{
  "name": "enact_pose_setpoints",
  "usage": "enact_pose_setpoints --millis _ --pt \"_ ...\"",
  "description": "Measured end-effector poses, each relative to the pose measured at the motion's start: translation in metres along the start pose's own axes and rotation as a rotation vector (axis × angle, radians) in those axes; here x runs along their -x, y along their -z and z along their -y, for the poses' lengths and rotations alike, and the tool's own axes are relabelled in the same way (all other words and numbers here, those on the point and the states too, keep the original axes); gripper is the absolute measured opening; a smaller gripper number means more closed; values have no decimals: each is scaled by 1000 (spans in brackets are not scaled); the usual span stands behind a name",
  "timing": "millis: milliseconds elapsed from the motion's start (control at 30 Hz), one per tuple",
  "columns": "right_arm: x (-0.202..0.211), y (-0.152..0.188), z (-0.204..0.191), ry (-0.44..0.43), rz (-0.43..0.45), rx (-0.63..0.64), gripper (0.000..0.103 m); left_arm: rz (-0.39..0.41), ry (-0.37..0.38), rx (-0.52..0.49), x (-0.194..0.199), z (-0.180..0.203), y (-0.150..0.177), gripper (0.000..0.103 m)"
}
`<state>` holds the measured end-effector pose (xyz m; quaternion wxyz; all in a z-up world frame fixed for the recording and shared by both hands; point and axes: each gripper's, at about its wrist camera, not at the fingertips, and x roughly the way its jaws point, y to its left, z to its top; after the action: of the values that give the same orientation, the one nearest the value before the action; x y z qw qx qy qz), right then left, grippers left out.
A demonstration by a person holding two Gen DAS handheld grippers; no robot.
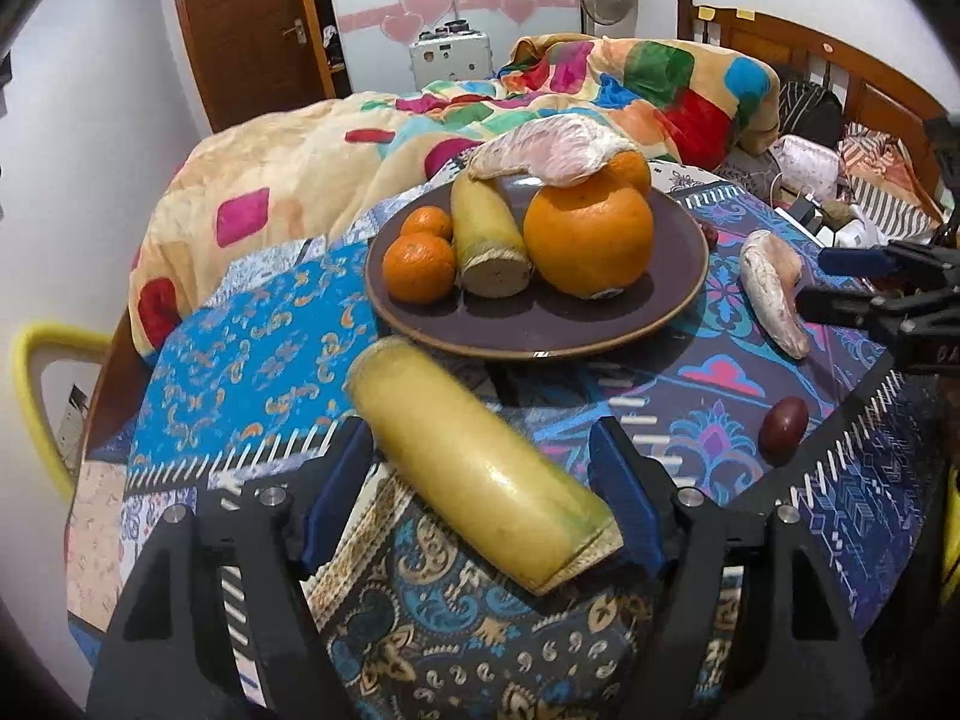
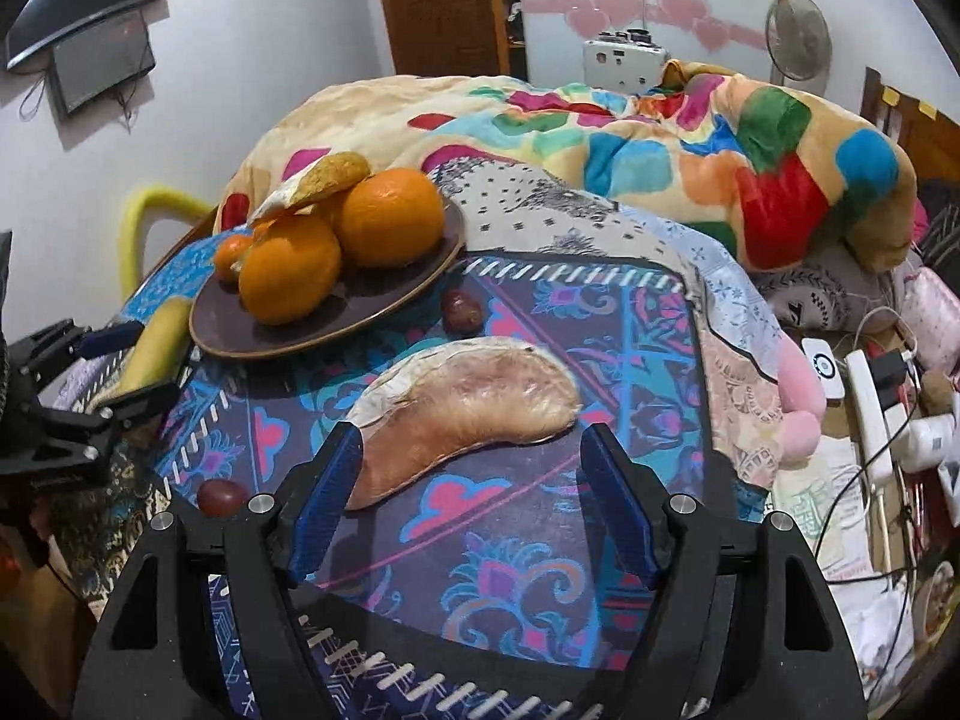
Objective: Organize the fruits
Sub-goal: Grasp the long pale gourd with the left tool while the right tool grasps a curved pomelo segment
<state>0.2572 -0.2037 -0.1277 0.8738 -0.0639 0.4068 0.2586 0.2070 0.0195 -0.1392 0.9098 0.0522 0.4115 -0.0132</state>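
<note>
A long yellow peeled stalk piece [image 1: 474,462] lies slanted on the patterned cloth between the fingers of my left gripper [image 1: 480,438]. The jaws are open, and only its cut end rests against the right pad [image 1: 630,510]. Behind it a dark plate [image 1: 540,324] holds two mandarins [image 1: 420,267], a shorter yellow piece [image 1: 486,240], large oranges [image 1: 588,240] and a pomelo segment [image 1: 552,150] on top. My right gripper [image 2: 469,438] stands open just short of a second pomelo segment [image 2: 474,408], which lies flat on the cloth.
Two dark red small fruits [image 2: 221,495] [image 2: 461,307] lie loose on the cloth. A colourful blanket [image 2: 660,144] is heaped behind the plate [image 2: 372,300]. A power strip with cables [image 2: 870,414] lies off to the right. A yellow chair back [image 1: 30,396] stands at the left.
</note>
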Motion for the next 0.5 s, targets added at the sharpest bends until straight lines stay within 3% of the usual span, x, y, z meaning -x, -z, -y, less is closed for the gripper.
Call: enact_pose_setpoints --millis 200,367,500 --pt "-10 -3 -22 2 -24 54 73 5 24 15 12 -12 8 62" --pt "-16 -5 -30 67 -35 83 75 12 48 19 21 -18 14 48" --pt "-9 1 -26 81 -25 74 52 25 51 24 27 -20 17 38"
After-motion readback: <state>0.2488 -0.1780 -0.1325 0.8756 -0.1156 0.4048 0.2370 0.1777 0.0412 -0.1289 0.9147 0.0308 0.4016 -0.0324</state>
